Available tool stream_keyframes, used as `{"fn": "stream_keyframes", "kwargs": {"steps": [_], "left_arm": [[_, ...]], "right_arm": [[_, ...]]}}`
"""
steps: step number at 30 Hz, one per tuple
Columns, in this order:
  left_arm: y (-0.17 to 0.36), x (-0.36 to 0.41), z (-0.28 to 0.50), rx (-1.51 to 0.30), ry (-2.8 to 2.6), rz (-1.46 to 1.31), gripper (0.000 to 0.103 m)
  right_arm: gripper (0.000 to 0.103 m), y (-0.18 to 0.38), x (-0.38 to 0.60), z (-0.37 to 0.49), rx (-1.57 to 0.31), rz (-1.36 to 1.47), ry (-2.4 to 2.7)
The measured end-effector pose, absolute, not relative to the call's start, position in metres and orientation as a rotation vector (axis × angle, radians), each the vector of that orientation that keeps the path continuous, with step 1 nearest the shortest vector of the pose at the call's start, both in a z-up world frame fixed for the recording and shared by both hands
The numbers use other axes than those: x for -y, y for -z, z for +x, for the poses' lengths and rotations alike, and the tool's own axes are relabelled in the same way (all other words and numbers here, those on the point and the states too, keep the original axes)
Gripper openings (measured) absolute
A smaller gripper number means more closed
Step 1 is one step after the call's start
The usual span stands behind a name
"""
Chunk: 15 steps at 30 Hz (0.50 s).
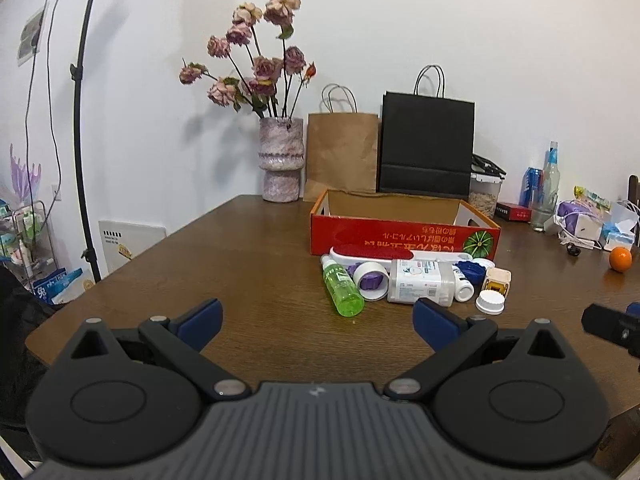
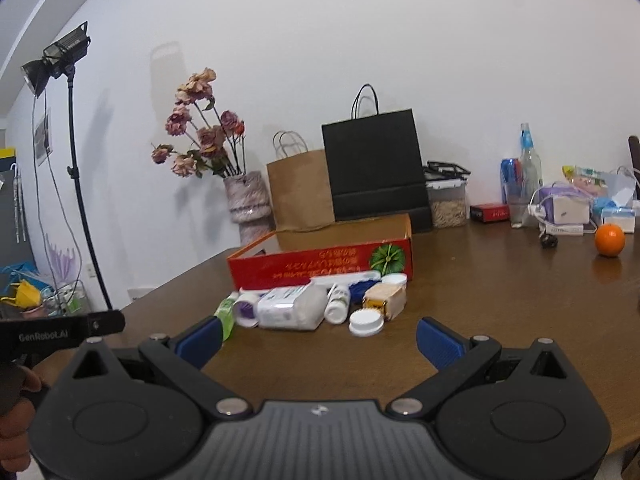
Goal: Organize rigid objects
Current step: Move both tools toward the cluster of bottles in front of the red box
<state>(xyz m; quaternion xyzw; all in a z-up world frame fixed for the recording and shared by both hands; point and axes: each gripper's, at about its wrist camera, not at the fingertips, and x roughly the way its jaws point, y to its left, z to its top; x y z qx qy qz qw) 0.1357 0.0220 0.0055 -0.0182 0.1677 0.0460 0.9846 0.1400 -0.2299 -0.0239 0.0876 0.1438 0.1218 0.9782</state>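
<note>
Beyond both tongs [image 1: 316, 322], green bottle [image 1: 342, 288], clutter

Both wrist views look low across the surface [image 1: 248, 248] toward the wall. Both share the red box [image 1: 400, 236], seen from further right in the right view.

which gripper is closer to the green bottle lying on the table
Left, by a small margin. The left gripper faces the green bottle almost head-on, just short of it. The right gripper sits to the bottle's right, aimed at the white cap.
</note>
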Motion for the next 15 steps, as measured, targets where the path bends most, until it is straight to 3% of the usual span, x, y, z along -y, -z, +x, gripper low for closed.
{"fn": "stream_keyframes", "kwargs": {"steps": [15], "left_arm": [[-0.01,-0.027,0.082,-0.307,-0.085,-0.036,0.103]], "right_arm": [[0.103,0.02,0.222,0.083,-0.257,0.175,-0.218]]}}
